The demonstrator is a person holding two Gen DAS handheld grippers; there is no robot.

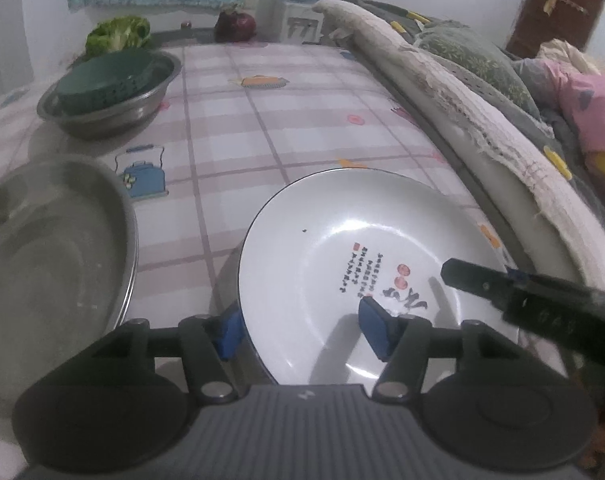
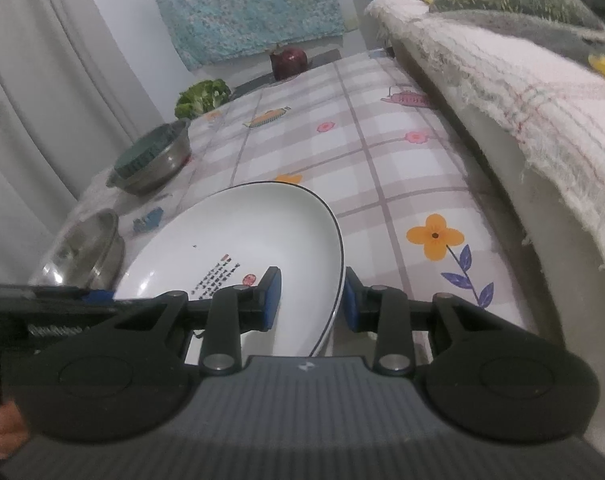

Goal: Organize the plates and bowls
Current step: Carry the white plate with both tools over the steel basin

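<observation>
Two grippers: both work on one round white ceramic plate with a thin dark rim and printed black writing (image 1: 342, 248), which lies on the table just in front of them.
Right gripper (image 2: 311, 298): its blue pads stand on both sides of the plate's near rim, one inside the dish and one outside; the rim looks grasped, and this side seems a little raised from the cloth.
Left gripper (image 1: 302, 330): its jaws are spread around the opposite rim, one pad inside the plate, one outside; they are released and do not press.
Advice for the step: in my judgement the left jaws should close fully on the rim before any lift, and both hands should rise together and level, because glazed ceramic slips easily.
Other dishes: beyond the left jaws, to their left side, a shallow steel bowl (image 1: 54, 264); farther, a steel bowl holding a dark green plastic basket (image 1: 110, 92).
Surface: checked tablecloth with printed flowers and kettles (image 2: 402, 168).
Room: grey curtain (image 2: 42, 100), green leafy vegetable (image 2: 202, 96), and a fringed pale blanket (image 2: 502, 80) to the right of the right jaws.
</observation>
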